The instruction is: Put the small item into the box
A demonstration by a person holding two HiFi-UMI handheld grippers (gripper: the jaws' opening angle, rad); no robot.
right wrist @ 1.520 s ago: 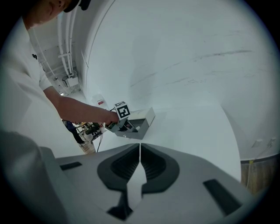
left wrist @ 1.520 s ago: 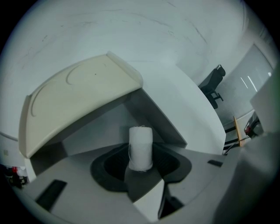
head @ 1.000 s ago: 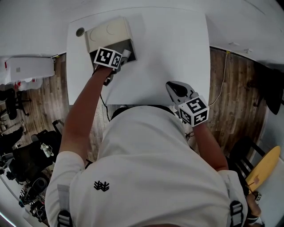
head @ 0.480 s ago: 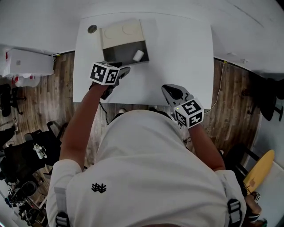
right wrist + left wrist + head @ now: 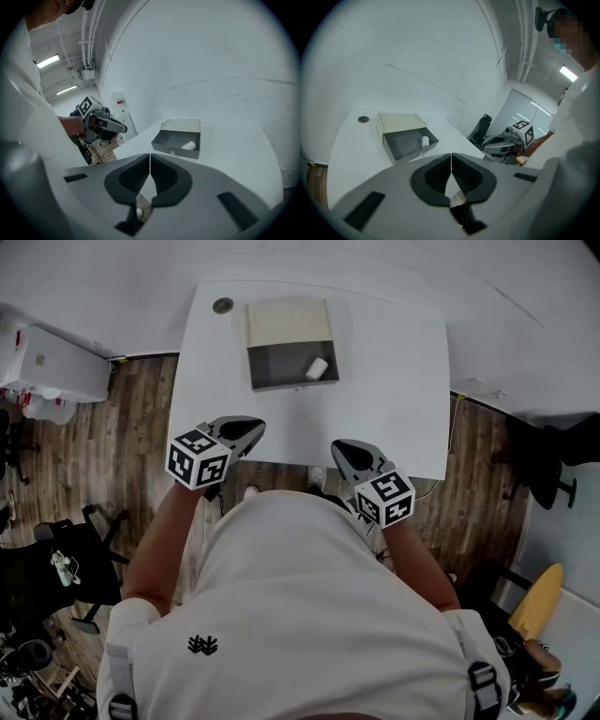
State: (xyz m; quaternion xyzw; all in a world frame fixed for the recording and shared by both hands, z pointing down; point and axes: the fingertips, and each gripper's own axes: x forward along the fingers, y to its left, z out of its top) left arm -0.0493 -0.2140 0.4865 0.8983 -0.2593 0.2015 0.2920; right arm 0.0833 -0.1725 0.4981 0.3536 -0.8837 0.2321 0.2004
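Left tongs [image 5: 246, 430] withdrawn; small item [image 5: 317, 368] in box [image 5: 274, 368], well apart.

The box [image 5: 289, 320] sat on the table [image 5: 394, 381], toward its far edge and left of the middle. It was low and rectangular, with a closed beige part at the back and an open grey compartment in front. The small item [image 5: 317, 368], a short white cylinder, lay on its side inside the grey compartment, near its right wall.
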